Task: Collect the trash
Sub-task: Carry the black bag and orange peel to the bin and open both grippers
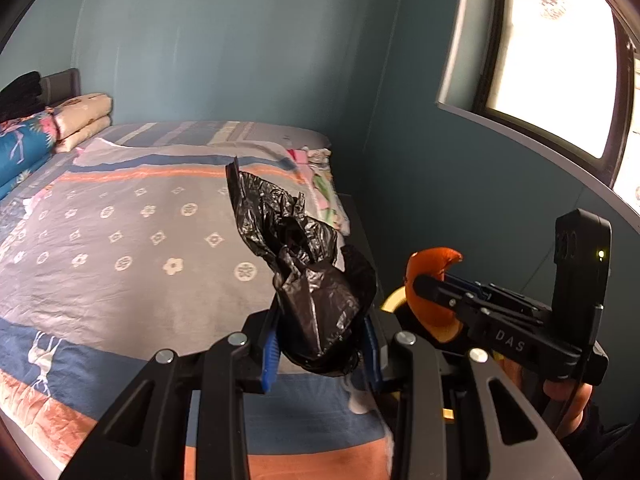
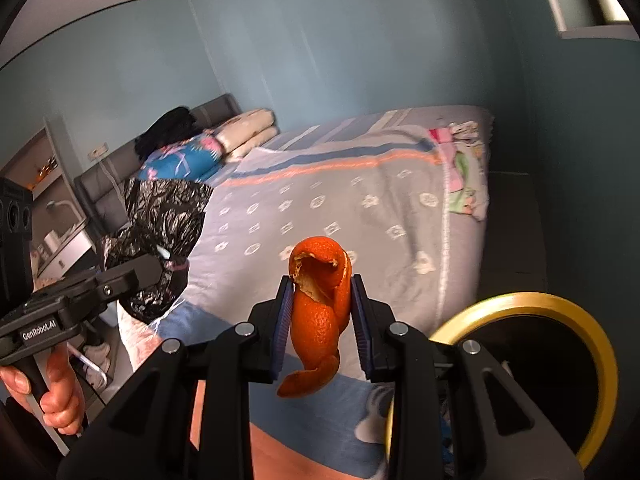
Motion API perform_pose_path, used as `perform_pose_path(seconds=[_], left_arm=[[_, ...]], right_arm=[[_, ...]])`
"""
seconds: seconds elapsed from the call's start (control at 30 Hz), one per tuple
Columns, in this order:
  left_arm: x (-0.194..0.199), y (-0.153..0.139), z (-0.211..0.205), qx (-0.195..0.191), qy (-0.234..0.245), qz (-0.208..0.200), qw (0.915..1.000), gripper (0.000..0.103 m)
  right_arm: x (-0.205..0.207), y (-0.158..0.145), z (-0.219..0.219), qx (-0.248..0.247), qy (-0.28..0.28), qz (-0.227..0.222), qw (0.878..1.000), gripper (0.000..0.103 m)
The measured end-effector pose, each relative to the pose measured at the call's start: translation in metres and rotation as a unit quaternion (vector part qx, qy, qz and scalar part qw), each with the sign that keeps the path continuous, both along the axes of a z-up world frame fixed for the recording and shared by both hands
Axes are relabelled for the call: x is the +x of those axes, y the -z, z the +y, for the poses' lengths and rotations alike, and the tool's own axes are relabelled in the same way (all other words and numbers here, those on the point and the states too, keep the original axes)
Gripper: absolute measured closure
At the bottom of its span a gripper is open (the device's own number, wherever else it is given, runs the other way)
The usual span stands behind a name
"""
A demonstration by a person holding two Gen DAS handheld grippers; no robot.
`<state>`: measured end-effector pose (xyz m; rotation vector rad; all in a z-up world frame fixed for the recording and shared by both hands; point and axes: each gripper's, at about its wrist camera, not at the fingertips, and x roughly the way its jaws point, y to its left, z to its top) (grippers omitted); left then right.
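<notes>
Left gripper [image 1: 320, 354]: jaws closed on a crumpled black trash bag [image 1: 308, 276], held up over the bed [image 1: 120, 240]; bag bunched, no open mouth visible.
Right gripper [image 2: 321, 328]: jaws clamped on a curl of orange peel [image 2: 320, 308], held above the bedspread, just right of the bag.
Yellow-rimmed bin [image 2: 560, 316]: sat at the right, beside the bed; contents not readable.
Risk, bag: with the bag wadded shut in the jaws, the peel likely had nowhere to go; a release here would probably land it on the bedding.
Risk, peel: grip was on a thin curved strip, lower tail hanging free; it could slip or tear if swung.
Risk, grippers: the two sat close together; a hurried handover might knock them together.
Risk, bag grip: slick plastic could slide out if tugged open one-handed.
</notes>
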<state>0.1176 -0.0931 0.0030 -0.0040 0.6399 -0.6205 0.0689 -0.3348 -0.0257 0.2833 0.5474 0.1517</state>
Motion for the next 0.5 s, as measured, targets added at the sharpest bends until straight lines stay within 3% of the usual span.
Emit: perform_pose_path(seconds=[0.5], left_arm=[[0.001, 0.023, -0.083, 0.001, 0.078, 0.027, 0.9966, 0.071]], right_arm=[[-0.034, 0.008, -0.075, 0.017, 0.098, 0.007, 0.995, 0.075]])
